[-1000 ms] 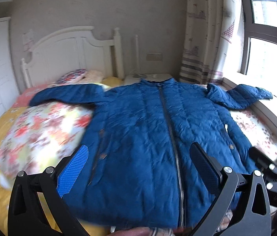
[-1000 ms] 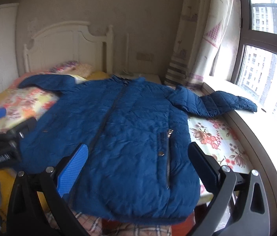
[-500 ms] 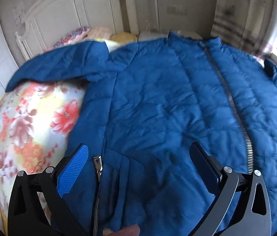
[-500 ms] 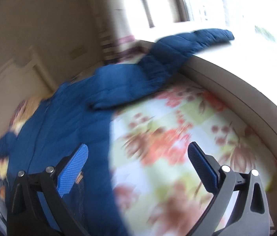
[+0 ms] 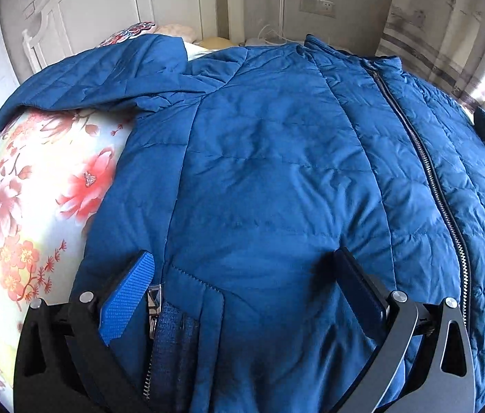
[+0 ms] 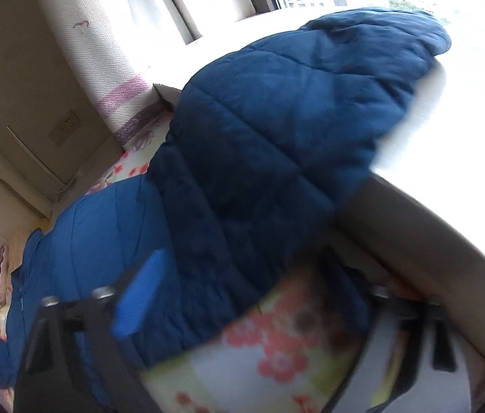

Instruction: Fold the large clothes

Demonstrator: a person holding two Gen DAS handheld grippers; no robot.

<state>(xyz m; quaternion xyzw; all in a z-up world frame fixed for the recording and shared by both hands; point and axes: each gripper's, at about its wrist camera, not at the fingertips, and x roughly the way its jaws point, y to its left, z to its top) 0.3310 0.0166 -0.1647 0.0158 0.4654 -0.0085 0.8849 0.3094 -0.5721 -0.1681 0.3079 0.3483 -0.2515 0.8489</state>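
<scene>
A blue quilted puffer jacket [image 5: 270, 172] lies front-up and spread out across a bed covered by a floral bedspread [image 5: 29, 186], which shows pale with red and orange blossoms at the left of the left wrist view. The jacket's left-hand sleeve [image 5: 94, 79] stretches out toward the white headboard [image 5: 80, 3], with a patterned pillow [image 5: 128, 32] just behind it. Below that, the left gripper [image 5: 242, 275] hangs low over the lower front panel of the jacket with its jaws wide apart; the blue-padded finger sits just beside a side pocket zipper [image 5: 154, 301], and the dark finger stands over plain fabric farther right, with nothing pinched between them. Right of the gripper the main front zipper [image 5: 428, 168] runs closed from the collar down the body, and a striped curtain [image 5: 424, 34] hangs at the far right beside the window. In the right wrist view, which is tilted and blurred, the curtain [image 6: 104, 51] is at the left, and the jacket's other sleeve [image 6: 294, 120] runs up from the body onto a bright windowsill [image 6: 449, 130]. The right gripper [image 6: 242, 292] reaches toward the base of that sleeve, where it meets the bedspread [image 6: 276, 361]; its jaws are closing, with the sleeve's edge lying between the blue-padded finger and the dark one, and I cannot tell whether the pads touch the cloth yet.
</scene>
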